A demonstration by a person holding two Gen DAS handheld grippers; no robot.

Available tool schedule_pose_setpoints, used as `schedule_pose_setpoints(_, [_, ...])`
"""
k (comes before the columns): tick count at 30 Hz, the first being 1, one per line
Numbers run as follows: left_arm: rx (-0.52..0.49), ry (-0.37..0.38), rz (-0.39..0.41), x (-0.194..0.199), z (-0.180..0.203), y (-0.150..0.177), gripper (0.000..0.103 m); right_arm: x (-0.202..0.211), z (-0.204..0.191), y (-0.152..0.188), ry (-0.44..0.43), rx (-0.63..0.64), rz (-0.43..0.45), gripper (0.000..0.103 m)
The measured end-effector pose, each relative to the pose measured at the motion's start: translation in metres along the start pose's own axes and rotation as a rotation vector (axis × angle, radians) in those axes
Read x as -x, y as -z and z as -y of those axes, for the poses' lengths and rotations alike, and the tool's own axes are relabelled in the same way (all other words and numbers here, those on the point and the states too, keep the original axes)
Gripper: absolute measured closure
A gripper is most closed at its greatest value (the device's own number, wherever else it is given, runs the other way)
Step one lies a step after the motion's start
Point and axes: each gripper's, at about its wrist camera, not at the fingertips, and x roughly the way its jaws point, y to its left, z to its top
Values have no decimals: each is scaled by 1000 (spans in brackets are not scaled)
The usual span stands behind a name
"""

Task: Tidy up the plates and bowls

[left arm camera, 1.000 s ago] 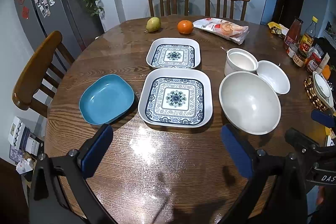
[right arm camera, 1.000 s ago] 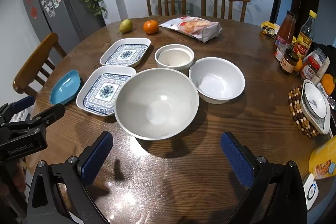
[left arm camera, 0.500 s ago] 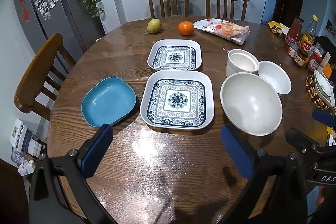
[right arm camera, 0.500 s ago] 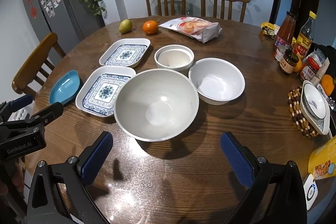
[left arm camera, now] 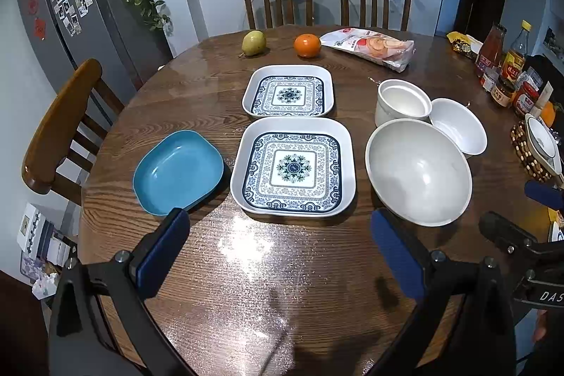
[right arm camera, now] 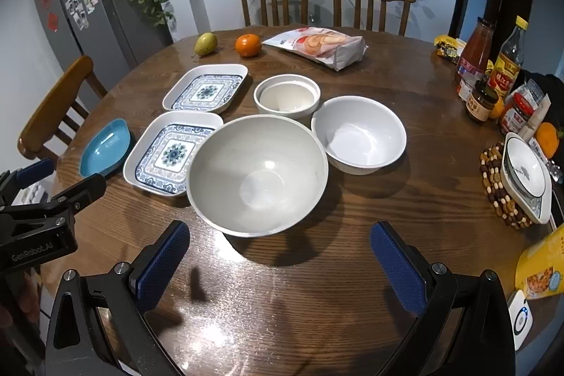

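Observation:
On the round wooden table lie a blue dish (left arm camera: 178,171), a large patterned square plate (left arm camera: 292,167) and a smaller patterned plate (left arm camera: 288,91) behind it. To their right stand a big white bowl (left arm camera: 417,172), a medium white bowl (left arm camera: 457,125) and a small straight-sided white bowl (left arm camera: 402,101). My left gripper (left arm camera: 278,251) is open and empty, above the table in front of the large plate. My right gripper (right arm camera: 280,258) is open and empty, in front of the big white bowl (right arm camera: 257,175).
A pear (left arm camera: 253,43), an orange (left arm camera: 307,45) and a snack bag (left arm camera: 370,47) lie at the far side. Bottles and jars (right arm camera: 493,73) and a bowl on a beaded trivet (right arm camera: 521,178) crowd the right edge. Chairs stand at the far side and at the left (left arm camera: 60,125).
Both grippers have drifted slightly; the dishes appear a little lower in the left view. Nothing was grasped or moved.

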Motion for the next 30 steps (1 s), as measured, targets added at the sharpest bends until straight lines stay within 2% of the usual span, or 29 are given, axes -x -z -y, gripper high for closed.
schedule_pose_setpoints(13, [14,2,-3,-2,-1,-1,1,-1,1,0,-2,3,-5,0])
schedule_pose_setpoints(20, [84,45,-13,-6,-20,-9,1,-5,5,-2,-36,-9,-15,0])
schedule_pose_setpoints(23, [105,43,-2,-6,-30,-23,1,-3,3,-11,-52,5,3,0])
schedule_pose_setpoints(30, [130,-1,112,7,-52,-78,1,6,-9,-61,-114,0,92,0])
